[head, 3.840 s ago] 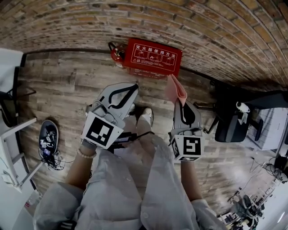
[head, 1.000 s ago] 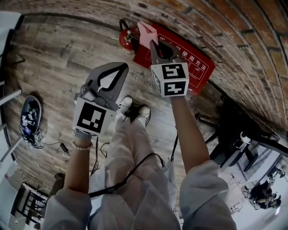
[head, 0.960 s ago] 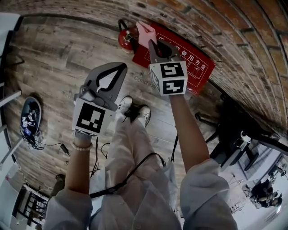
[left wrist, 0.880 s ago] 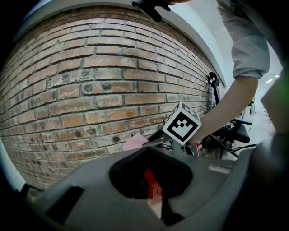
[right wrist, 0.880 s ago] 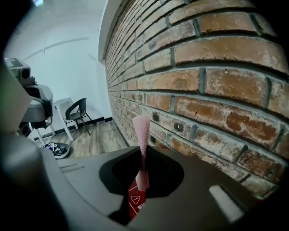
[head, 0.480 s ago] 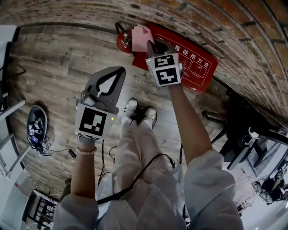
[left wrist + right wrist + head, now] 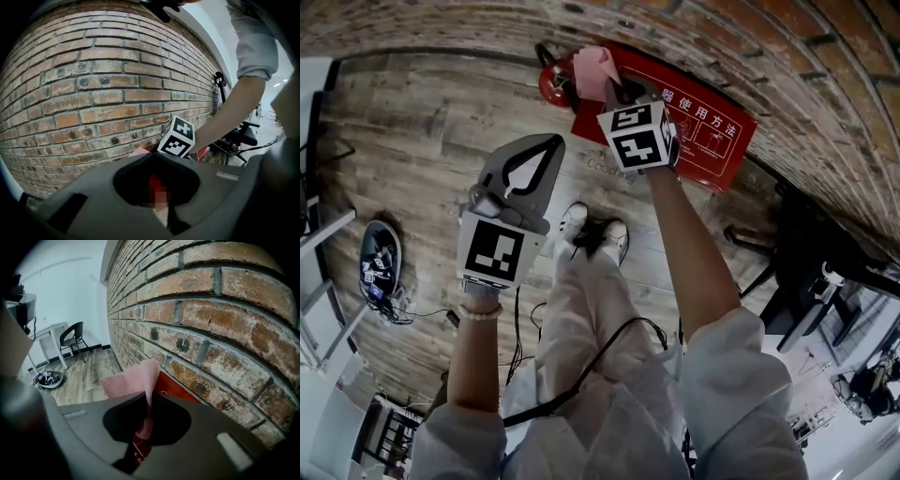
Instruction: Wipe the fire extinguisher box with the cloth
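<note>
Under you is a floor (image 7: 422, 150) of grey-brown wooden planks, and it ends at the brick wall (image 7: 825, 84). At the foot of that wall the red fire extinguisher box (image 7: 722, 155) stands on the planks, with a red extinguisher (image 7: 551, 86) just beside its left end. Your shoes (image 7: 574, 223) stand near the box. Well apart, to your left, lies a dark round basket (image 7: 377, 267), and a thin black cable (image 7: 420, 314) runs from it over the planks.

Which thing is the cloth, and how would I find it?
Look along the brick wall to the red box on the floor at its foot. Over the box's left end, the right gripper pinches the pink cloth, the only soft, pale pink thing beside all that red.
</note>
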`<state>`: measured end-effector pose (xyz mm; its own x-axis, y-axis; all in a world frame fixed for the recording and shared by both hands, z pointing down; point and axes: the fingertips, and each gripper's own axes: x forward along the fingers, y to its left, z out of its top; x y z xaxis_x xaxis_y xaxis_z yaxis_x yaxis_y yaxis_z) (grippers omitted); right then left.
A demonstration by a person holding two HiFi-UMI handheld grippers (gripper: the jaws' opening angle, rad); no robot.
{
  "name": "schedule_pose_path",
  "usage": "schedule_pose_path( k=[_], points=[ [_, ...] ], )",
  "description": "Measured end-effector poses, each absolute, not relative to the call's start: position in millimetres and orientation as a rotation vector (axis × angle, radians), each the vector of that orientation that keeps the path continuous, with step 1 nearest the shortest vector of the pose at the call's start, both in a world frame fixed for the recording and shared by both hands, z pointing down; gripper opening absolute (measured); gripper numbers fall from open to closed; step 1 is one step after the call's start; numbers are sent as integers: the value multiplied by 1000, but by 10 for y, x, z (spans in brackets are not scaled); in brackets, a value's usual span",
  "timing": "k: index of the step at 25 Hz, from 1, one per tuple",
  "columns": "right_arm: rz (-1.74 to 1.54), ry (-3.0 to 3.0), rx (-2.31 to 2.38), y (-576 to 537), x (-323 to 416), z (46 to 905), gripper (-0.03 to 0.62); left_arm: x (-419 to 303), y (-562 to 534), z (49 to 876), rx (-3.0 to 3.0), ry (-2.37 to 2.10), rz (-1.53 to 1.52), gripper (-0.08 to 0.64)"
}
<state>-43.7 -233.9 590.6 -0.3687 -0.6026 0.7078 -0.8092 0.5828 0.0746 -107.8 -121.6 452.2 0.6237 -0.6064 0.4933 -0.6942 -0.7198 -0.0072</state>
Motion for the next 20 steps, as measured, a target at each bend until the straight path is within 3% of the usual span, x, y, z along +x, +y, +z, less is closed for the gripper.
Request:
schedule_pose_path(
  k=[20],
  points=[
    [422,-2041,1230,-2279,211,5906,20,-588,-1145,4513,2713,-989,708,-11]
  ],
)
